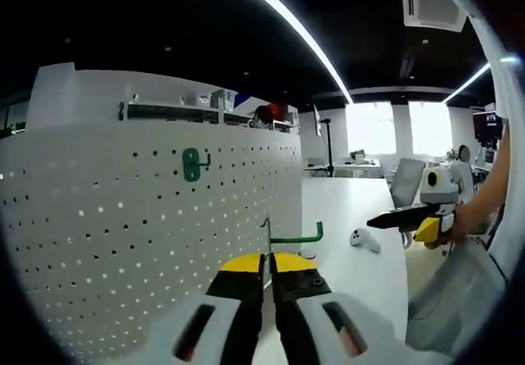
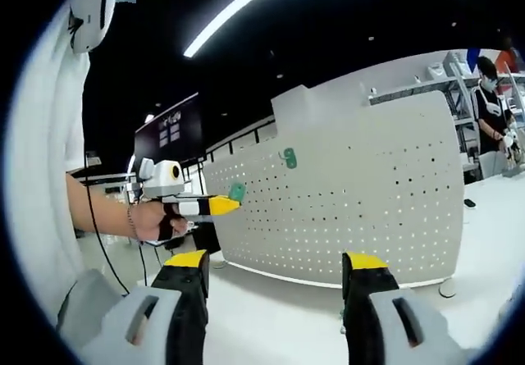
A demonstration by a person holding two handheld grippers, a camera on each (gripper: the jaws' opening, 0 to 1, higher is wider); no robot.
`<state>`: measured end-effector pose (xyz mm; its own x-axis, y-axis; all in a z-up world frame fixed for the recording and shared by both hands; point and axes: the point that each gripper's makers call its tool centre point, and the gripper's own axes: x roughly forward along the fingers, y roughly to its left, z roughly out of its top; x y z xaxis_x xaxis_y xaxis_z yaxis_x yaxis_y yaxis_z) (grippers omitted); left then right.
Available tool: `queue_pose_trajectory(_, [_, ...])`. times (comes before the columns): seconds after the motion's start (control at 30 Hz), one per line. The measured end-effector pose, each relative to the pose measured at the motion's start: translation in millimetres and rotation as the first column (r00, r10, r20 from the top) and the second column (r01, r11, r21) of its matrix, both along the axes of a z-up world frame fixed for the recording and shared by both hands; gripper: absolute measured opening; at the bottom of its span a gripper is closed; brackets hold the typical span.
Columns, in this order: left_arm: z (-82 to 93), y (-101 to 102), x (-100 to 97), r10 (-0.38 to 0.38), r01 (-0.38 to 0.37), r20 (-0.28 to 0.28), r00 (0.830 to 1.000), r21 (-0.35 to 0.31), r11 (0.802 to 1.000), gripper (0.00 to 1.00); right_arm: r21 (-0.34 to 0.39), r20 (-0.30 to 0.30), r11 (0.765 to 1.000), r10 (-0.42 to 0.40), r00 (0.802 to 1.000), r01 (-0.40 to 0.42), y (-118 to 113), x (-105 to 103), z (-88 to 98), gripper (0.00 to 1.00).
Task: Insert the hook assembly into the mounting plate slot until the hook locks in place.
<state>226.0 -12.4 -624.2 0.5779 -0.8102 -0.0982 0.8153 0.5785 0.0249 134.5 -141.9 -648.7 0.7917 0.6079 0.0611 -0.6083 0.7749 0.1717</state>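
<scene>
Hook [image 1: 191,165] on pegboard [image 1: 123,234]; second hook [image 1: 295,236] beside pegboard.

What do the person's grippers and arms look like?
Each gripper has black jaws with yellow tips on a pale grey body. Look at the left gripper and the right gripper in their own views. The right gripper view also shows a thin bracelet on the wrist and a short white sleeve. A thin black cable hangs beside the arm.

lower part of green hook [image 1: 297,236] hidden behind closed jaw tips of left gripper [image 1: 267,268]. small white object [image 1: 364,239] on table too blurred to identify. pegboard [image 2: 344,201] base partly hidden behind the wide-apart jaws of right gripper [image 2: 277,268]. shelf items above the board too small to make out.
</scene>
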Motion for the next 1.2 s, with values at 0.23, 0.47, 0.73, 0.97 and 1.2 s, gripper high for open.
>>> queue_pose_trajectory(0.23, [0.8,0.4,-2.8,0.006,-0.006,0.005,1.000,0.003,1.000,0.03,0.025,0.007,0.998,0.065,0.998,-0.065,26.7,6.8,8.8,0.60])
queue_pose_trajectory(0.47, [2.0,0.0,-3.4,0.008,-0.008,0.006,1.000,-0.002,1.000,0.03,0.046,0.028,0.992,0.116,0.993,-0.117,50.7,18.4,19.7,0.60])
queue_pose_trajectory(0.73, [0.8,2.7,-3.7,0.016,-0.016,0.006,1.000,0.002,1.000,0.03,0.054,0.056,0.986,0.157,0.986,-0.160,72.3,31.4,31.3,0.58])
queue_pose_trajectory(0.97, [2.8,2.2,-5.1,0.017,-0.017,0.008,1.000,-0.003,1.000,0.03,0.072,0.069,0.981,0.178,0.982,-0.183,86.7,38.9,38.6,0.57])
queue_pose_trajectory(1.2, [4.0,2.1,-6.0,0.018,-0.018,0.010,1.000,-0.006,1.000,0.03,0.095,0.072,0.977,0.186,0.980,-0.193,98.0,45.0,42.9,0.55])
